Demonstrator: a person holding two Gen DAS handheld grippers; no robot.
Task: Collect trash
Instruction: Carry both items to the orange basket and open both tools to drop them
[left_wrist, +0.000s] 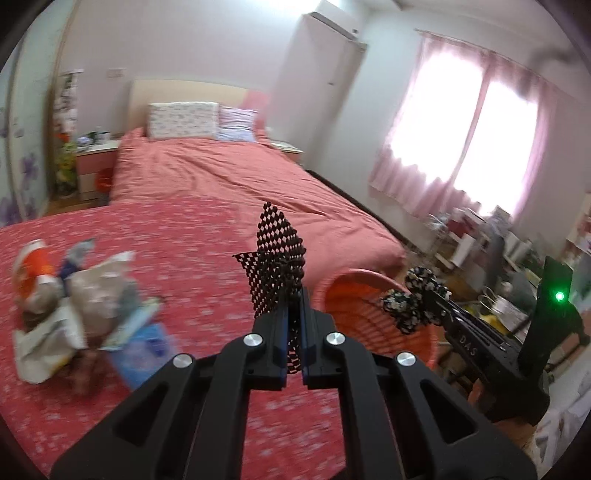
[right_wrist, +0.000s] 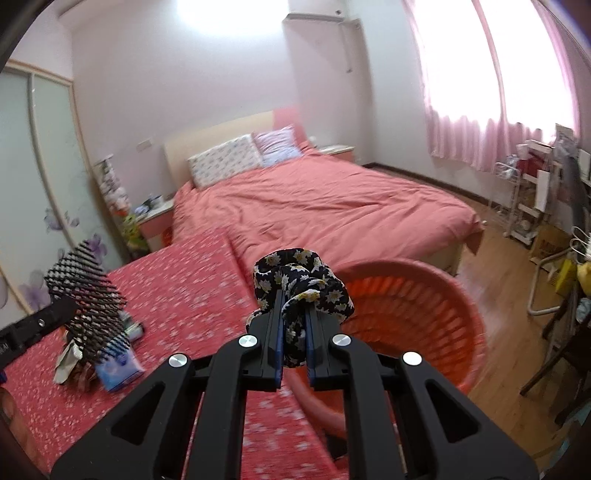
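My left gripper is shut on a piece of black mesh netting, held above the red flowered surface; the netting also shows in the right wrist view. My right gripper is shut on a black floral scrunchie, held at the near rim of the orange slatted basket. The scrunchie and the basket also show in the left wrist view. A pile of crumpled wrappers and paper trash lies on the surface at left.
A bed with a pink cover stands behind the surface. A blue tissue packet lies beside the trash pile. A wardrobe is at left, a cluttered rack and chair at right on the wooden floor.
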